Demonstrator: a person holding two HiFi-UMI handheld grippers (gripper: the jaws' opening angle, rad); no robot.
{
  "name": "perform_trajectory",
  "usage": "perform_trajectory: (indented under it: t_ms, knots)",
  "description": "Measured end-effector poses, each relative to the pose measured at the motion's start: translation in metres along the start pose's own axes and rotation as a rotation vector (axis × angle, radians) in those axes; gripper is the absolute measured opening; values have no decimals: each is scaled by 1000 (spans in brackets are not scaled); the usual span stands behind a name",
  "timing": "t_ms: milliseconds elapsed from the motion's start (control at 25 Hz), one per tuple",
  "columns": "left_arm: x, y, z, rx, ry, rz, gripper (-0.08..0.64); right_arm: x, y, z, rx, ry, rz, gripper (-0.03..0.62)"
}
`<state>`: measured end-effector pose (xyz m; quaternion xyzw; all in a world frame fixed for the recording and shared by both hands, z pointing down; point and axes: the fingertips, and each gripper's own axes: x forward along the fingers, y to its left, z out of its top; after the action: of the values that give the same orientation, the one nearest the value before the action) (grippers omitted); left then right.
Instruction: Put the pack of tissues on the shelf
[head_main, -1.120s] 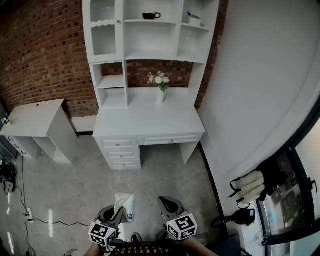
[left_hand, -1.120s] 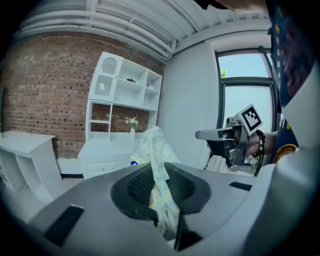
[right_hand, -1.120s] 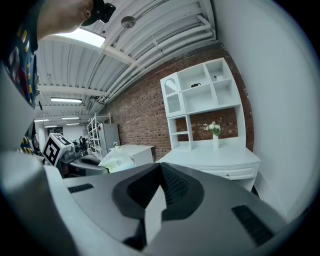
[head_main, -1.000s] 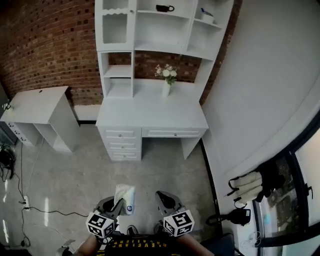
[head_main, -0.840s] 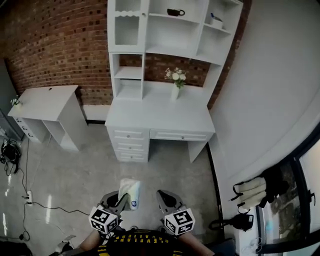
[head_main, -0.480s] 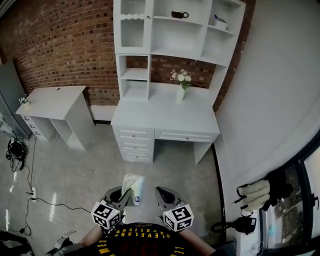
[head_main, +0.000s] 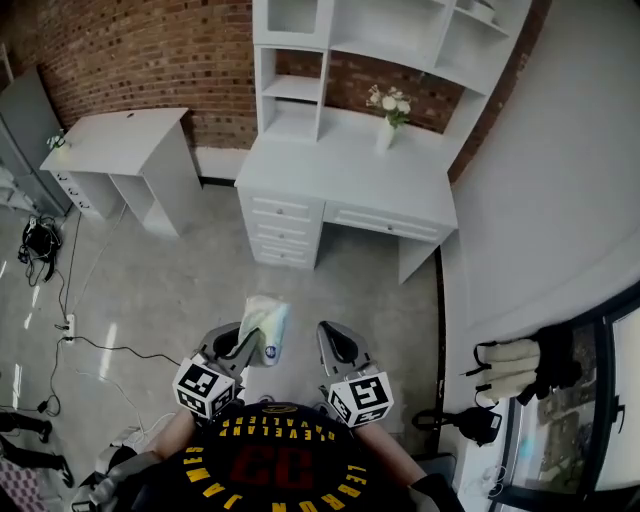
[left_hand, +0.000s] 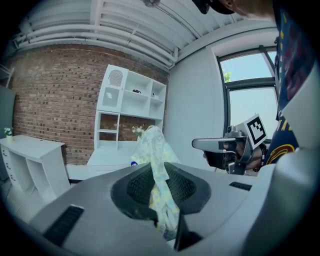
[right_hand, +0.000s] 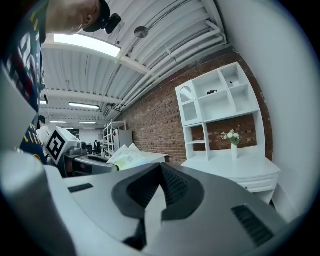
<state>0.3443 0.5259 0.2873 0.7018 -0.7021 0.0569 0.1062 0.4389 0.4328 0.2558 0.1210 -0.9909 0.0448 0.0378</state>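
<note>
L gripper (head_main: 243, 343) is closed narrow on the pack of tissues (head_main: 264, 327), pinching its near end, w/ the pack sticking out ahead over the floor (head_main: 170, 290), well short of the desk (head_main: 345, 185). R gripper (head_main: 335, 345) has its jaws together, nothing in them. Best bet: carry the pack level to the shelf (head_main: 296, 88) at the far wall, go in square to an open cubby left of the flower vase (head_main: 386, 130), & only loosen once it rests on the board.

The left gripper (head_main: 243, 343) is held in front of the body, its jaws clamped on the pack of tissues (head_main: 266, 322) between them. The right gripper (head_main: 332, 338) is held alongside, jaws closed together on nothing.
</note>
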Motion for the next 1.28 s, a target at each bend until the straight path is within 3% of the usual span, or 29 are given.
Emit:
perform_trajectory:
  t_ms: [160, 360, 600, 920, 1280]
  knots:
    - [-27, 13, -14, -52, -2, 10, 58, 8, 26, -5, 12, 31, 32, -8]
    - [-57, 39, -20, -62, -31, 21, 58, 17, 59, -10, -122, 80, 9, -8]
    - [-67, 60, -34, -83, -18, 4, 58, 26, 75, -16, -106, 96, -30, -8]
    - [-45, 76, -32, -11, 2, 34, 60, 45, 66, -21, -128, 131, -30, -8]
    - [22, 108, -16, 106, 68, 120, 58, 108, 9, -19, -147, 114, 67, -8]
